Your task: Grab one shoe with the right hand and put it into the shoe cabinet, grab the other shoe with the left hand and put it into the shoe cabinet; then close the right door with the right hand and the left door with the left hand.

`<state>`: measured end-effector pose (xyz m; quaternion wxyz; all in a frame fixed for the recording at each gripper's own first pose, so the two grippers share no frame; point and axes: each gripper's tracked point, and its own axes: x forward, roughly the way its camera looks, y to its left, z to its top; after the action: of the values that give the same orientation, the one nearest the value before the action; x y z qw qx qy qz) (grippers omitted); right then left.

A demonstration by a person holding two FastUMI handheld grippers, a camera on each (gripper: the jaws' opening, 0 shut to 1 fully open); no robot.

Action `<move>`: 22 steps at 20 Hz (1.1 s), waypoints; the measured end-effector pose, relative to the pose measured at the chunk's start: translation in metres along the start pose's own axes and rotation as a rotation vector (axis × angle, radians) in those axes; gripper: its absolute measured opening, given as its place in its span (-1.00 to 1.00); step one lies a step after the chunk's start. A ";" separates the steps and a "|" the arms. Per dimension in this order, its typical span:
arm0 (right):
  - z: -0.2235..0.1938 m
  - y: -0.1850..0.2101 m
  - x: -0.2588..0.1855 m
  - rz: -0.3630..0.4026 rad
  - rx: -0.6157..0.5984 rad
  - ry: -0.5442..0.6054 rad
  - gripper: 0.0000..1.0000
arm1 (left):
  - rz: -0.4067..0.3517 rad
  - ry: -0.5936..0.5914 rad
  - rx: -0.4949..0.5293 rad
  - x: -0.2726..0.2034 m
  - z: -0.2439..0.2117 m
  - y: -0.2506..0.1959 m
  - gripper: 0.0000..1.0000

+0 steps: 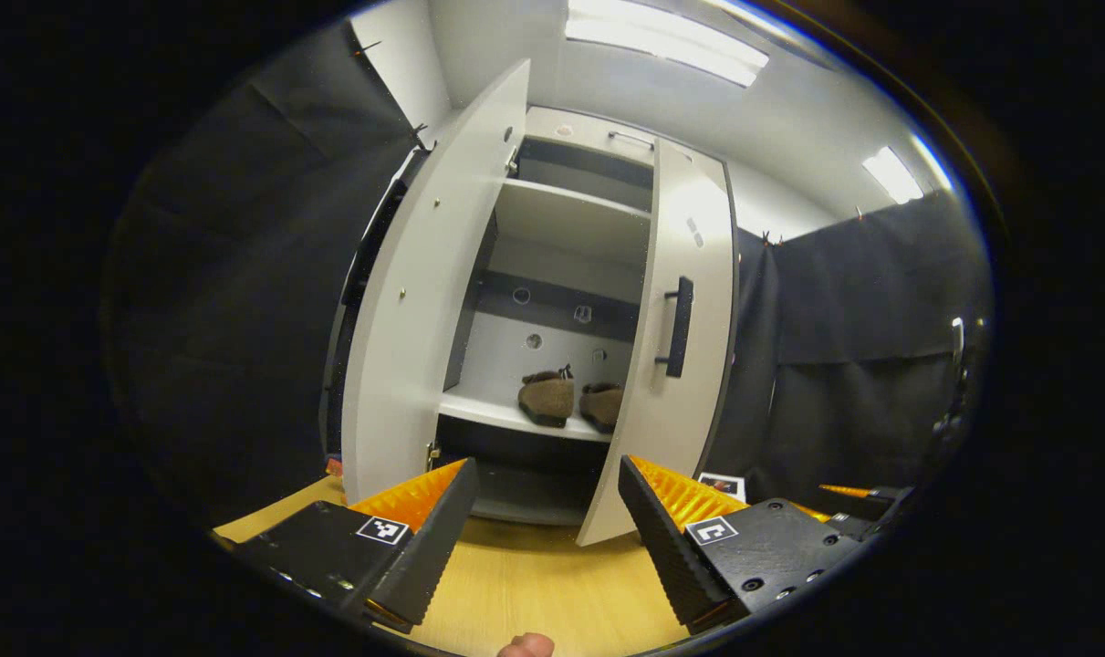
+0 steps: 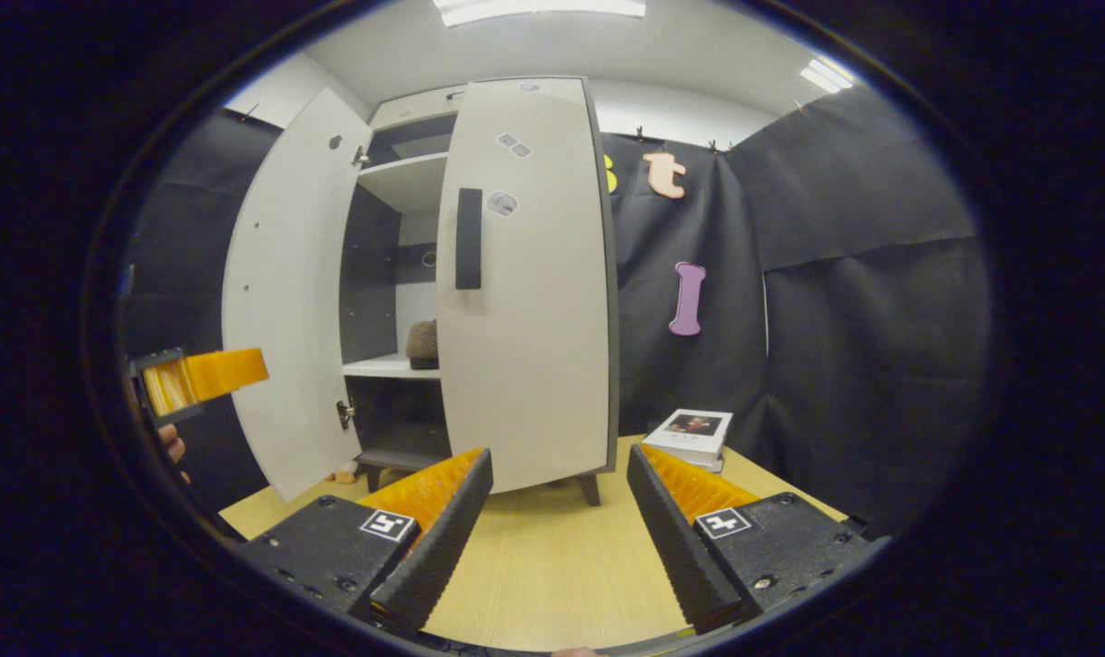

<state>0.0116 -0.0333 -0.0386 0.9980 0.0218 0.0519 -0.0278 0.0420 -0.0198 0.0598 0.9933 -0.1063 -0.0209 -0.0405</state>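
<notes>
Two brown shoes [image 1: 546, 399] [image 1: 604, 404] stand side by side on the middle shelf of the white shoe cabinet [image 1: 570, 219]. The cabinet's left door [image 1: 424, 292] swings wide open. Its right door [image 1: 689, 338], with a dark handle [image 1: 678, 327], is partly closed and hides part of the second shoe. My left gripper [image 1: 547, 465] is open and empty, well short of the cabinet. In the right gripper view the right door [image 2: 525, 292] looks almost closed and one shoe [image 2: 422, 344] peeks past its edge. My right gripper [image 2: 559, 452] is open and empty before that door. The left gripper [image 2: 201, 376] hangs at far left.
The cabinet stands on a light wooden surface [image 2: 534, 566]. A small stack of books [image 2: 693, 431] lies to the right of the cabinet, by the black cloth wall [image 2: 862, 274]. A fingertip [image 1: 526, 646] shows at the bottom edge of the left gripper view.
</notes>
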 end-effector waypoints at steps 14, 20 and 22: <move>-0.001 0.009 -0.005 0.037 0.071 -0.016 0.93 | 0.388 -0.265 0.027 0.018 0.137 0.206 0.89; -0.001 0.001 -0.004 0.019 0.087 -0.014 0.93 | 0.419 -0.229 -0.012 0.057 0.143 0.253 1.00; 0.001 -0.004 -0.002 0.007 0.087 -0.017 0.93 | 0.425 -0.232 -0.010 0.065 0.136 0.248 0.99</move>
<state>0.0096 -0.0367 -0.0378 0.9966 0.0652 0.0420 -0.0265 0.1230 0.2459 0.1435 0.9699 -0.1170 -0.1117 0.1818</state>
